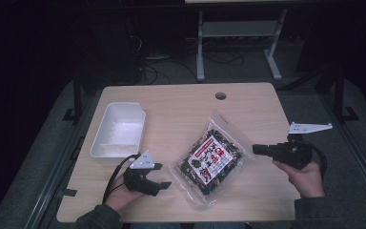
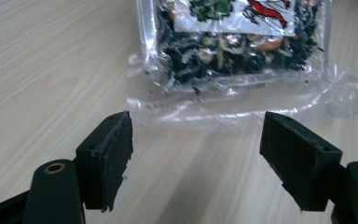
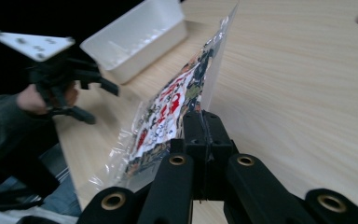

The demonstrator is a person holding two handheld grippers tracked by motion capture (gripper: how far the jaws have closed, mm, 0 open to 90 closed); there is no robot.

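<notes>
A clear plastic bag (image 1: pixel 212 160) of dark snack mix with a red and white label lies in the middle of the wooden table (image 1: pixel 171 105). My right gripper (image 1: pixel 255 149) is shut on the bag's right edge. In the right gripper view the bag (image 3: pixel 168 112) stands tilted up from the closed jaws of that gripper (image 3: pixel 206 121). My left gripper (image 1: pixel 162 175) is open just left of the bag's near corner. In the left gripper view the bag (image 2: pixel 242 42) lies beyond the open left gripper (image 2: pixel 196 154), with nothing between the pads.
An empty white plastic tray (image 1: pixel 119 131) stands at the table's left, behind my left hand. A round cable hole (image 1: pixel 220 96) sits near the far edge. Desk legs and cables are on the dark floor beyond the table.
</notes>
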